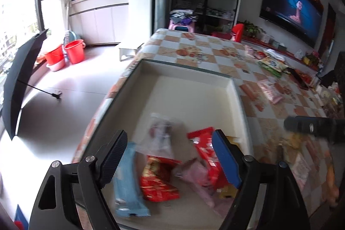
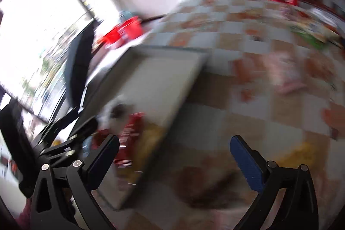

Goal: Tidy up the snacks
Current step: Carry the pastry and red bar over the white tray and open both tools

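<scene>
A white open box (image 1: 187, 70) lies on the checkered table (image 1: 215, 51). Inside it lie several snack packets: a light blue one (image 1: 127, 186), a red one (image 1: 157, 180), a clear one (image 1: 158, 135), a pink one (image 1: 200, 182) and a red one (image 1: 207, 152). My left gripper (image 1: 170, 156) is open and empty above these packets. My right gripper (image 2: 174, 154) is open and empty over the table, just right of the box (image 2: 163, 79); that view is blurred. The right gripper also shows in the left wrist view (image 1: 314, 126).
More snack packets lie on the table to the right: a pink one (image 1: 270, 89), a green and yellow one (image 1: 272, 64) and several at the far right edge. An open black umbrella (image 1: 19, 79) and red buckets (image 1: 66, 53) stand on the floor at left.
</scene>
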`<state>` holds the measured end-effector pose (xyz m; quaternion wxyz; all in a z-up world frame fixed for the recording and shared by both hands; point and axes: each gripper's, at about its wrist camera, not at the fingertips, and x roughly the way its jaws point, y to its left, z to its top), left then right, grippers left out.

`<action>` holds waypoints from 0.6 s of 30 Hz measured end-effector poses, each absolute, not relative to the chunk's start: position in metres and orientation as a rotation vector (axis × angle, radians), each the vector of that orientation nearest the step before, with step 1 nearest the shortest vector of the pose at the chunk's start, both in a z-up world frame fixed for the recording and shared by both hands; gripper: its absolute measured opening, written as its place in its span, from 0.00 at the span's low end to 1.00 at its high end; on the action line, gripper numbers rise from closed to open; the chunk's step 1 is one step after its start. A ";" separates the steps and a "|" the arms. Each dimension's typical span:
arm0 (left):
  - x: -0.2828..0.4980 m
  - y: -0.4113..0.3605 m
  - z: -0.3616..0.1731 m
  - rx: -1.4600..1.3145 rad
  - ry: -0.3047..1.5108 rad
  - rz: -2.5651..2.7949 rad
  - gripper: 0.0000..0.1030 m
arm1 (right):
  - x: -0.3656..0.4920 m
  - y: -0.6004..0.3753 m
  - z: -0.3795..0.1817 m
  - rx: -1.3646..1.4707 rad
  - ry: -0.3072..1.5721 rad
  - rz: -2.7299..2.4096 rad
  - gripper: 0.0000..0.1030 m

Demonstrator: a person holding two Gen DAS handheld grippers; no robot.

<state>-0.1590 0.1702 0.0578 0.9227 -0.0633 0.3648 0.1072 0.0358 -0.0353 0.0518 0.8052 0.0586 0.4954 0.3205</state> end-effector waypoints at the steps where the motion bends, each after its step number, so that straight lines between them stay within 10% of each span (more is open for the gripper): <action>1: -0.159 0.166 0.059 -0.131 0.747 0.209 0.81 | 0.039 -0.048 0.051 0.143 1.056 0.651 1.00; 18: -0.122 0.033 0.057 0.063 0.818 -0.003 0.81 | 0.049 -0.262 -0.006 0.182 1.118 0.042 1.00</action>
